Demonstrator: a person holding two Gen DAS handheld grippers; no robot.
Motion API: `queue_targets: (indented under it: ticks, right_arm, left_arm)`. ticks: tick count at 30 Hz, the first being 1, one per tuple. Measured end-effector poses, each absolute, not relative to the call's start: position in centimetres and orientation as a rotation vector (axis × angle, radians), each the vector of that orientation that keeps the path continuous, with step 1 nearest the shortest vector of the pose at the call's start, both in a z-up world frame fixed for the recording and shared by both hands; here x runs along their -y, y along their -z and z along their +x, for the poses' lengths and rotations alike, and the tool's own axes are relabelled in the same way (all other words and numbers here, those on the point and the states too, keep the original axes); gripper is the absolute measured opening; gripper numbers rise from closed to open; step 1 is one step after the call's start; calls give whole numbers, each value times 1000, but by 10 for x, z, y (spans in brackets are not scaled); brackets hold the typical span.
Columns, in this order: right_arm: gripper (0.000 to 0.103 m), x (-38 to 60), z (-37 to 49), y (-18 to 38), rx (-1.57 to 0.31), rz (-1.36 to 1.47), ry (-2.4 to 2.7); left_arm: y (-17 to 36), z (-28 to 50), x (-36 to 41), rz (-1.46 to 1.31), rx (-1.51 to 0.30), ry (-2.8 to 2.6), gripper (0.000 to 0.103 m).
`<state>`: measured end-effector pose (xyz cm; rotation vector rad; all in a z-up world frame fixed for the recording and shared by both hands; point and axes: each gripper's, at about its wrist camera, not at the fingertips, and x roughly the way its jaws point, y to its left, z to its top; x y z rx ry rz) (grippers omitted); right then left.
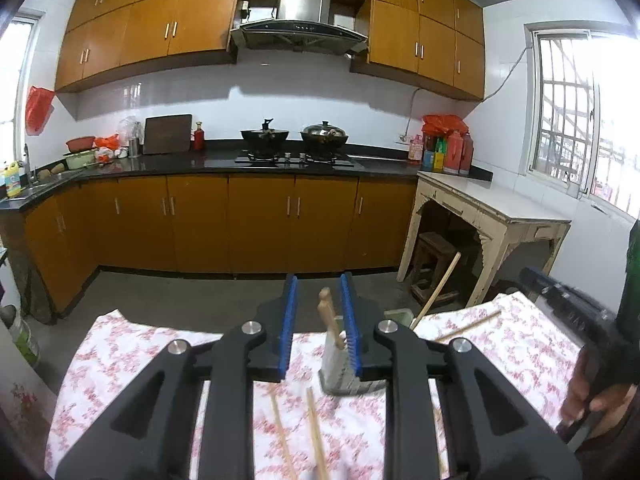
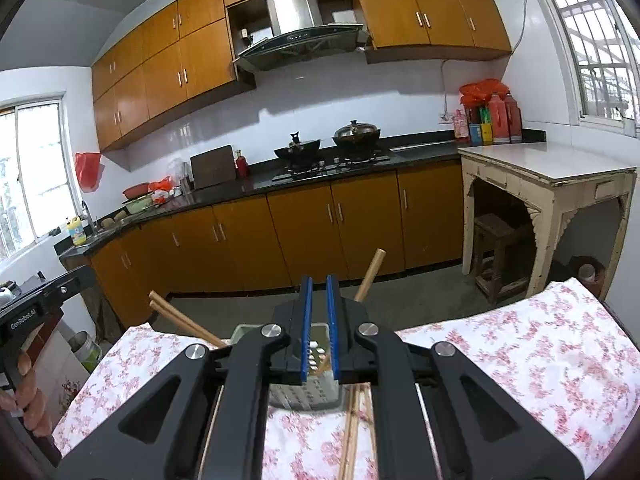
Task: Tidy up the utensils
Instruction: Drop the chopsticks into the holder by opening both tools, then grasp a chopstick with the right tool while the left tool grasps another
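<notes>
A grey slotted utensil holder [image 1: 347, 376] stands on the floral tablecloth [image 1: 132, 356]. A wooden handle [image 1: 329, 317] sticks up out of it. My left gripper [image 1: 320, 320] is open above the table, with the holder under its right finger. Two wooden chopsticks [image 1: 316, 436] lie on the cloth below it. My right gripper [image 2: 320, 328] hovers over the holder [image 2: 306, 394], jaws narrowly apart and empty. Chopsticks [image 2: 182, 320] and a wooden handle [image 2: 370, 276] stick out of the holder. More chopsticks [image 2: 352, 432] lie on the cloth.
A long wooden stick [image 1: 436, 292] and one chopstick [image 1: 468, 326] lie at the table's far right. Beyond the table are the kitchen floor, brown cabinets [image 1: 260, 224], a stove with two woks [image 1: 296, 140] and a cream side table [image 1: 488, 216].
</notes>
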<state>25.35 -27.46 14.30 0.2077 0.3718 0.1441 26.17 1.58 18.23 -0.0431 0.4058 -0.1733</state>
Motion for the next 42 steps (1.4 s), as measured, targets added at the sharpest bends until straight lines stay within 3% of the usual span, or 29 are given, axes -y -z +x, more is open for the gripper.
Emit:
queue_targets:
  ticks: [5, 15, 16, 19, 20, 25, 31, 35, 42]
  right_arm:
    - [9, 291, 234, -112, -422, 187, -93]
    - [9, 306, 241, 16, -719, 216, -52]
    - [11, 304, 243, 26, -747, 216, -59]
    - [39, 297, 245, 45, -793, 221, -87]
    - [39, 295, 245, 49, -795, 214, -90]
    - [33, 286, 252, 65, -845, 153, -96]
    - [33, 276, 256, 79, -894, 100, -102]
    - [12, 269, 255, 87, -901, 44, -78]
    - [8, 300, 262, 89, -902, 123, 57]
  left_arm:
    - [-146, 231, -35, -9, -435, 126, 28]
    - [-27, 232, -61, -34, -659, 67, 31]
    - [-17, 234, -62, -37, -679, 65, 31]
    - [8, 239, -63, -42, -735, 70, 34]
    - [13, 239, -64, -42, -747, 73, 35]
    - [28, 245, -62, -44, -782, 91, 36]
    - [38, 247, -51, -27, -809, 134, 36]
    - [44, 249, -41, -13, -829, 158, 36]
    - [55, 254, -28, 3, -859, 192, 35]
